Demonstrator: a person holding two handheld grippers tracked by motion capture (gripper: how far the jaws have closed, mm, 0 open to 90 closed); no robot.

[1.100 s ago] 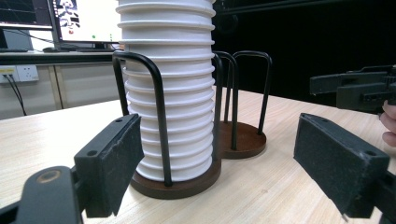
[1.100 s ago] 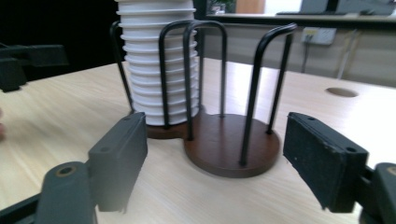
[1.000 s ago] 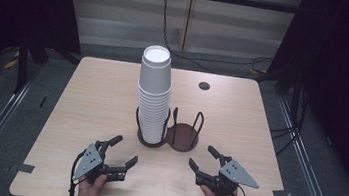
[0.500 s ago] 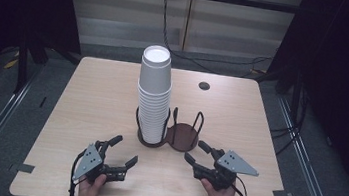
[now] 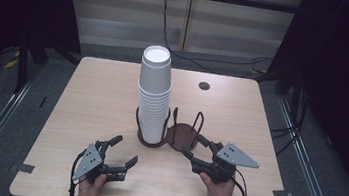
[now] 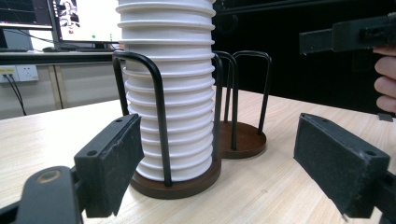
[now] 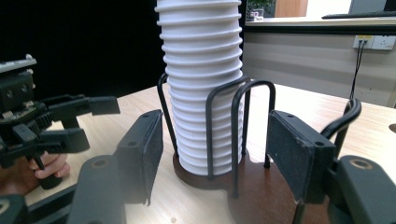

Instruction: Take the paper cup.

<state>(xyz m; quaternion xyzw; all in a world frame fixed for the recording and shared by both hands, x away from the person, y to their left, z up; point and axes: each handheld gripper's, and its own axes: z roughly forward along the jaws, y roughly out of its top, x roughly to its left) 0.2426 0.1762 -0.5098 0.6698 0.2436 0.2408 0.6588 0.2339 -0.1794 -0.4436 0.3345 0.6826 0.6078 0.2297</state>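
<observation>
Right gripper (image 5: 196,147) has risen toward the two-ring holder (image 5: 180,135), jaws narrowed, gripping nothing; left gripper (image 5: 123,151) spread; one cup stack (image 5: 153,95).

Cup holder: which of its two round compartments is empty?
The compartment beside the right gripper: its brown base is bare, while the other holds the white cup stack.

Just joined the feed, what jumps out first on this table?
A tall stack of white ribbed paper cups stands in the left ring of a dark brown two-ring wire cup holder at the middle of the light wooden table. Near the front edge, the left gripper and right gripper point toward it, holding nothing.
</observation>
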